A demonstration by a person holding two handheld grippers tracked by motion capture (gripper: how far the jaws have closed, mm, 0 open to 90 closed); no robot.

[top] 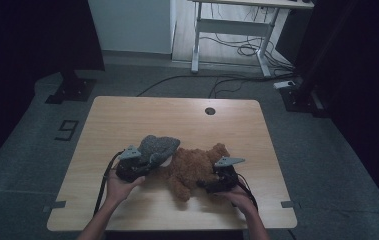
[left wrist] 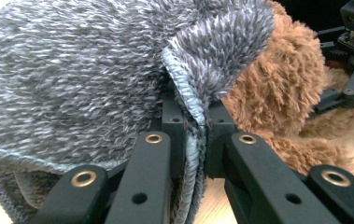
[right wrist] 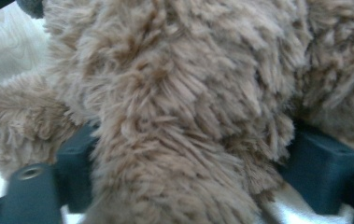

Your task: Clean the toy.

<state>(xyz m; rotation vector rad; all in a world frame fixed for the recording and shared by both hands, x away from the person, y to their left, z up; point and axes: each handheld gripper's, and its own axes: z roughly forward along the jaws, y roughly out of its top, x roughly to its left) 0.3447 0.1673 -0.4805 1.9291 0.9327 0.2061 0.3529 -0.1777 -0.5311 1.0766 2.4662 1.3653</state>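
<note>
Black grippers [top: 136, 167] carry grey triangular plates, brass-ringed screws, trailing black cables.

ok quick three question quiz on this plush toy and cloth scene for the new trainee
1. True or false: the left gripper is shut on the edge of the grey cloth.
2. What stands between the right gripper jaws? A. brown plush toy B. grey cloth C. nothing
3. In the high view, on which side of the plush toy does the grey cloth lie?

Key:
1. True; its jaws pinch the hemmed edge.
2. A; the fur fills the wide gap between the jaws.
3. On its left, lapping onto the toy, both on the wooden table.
</note>
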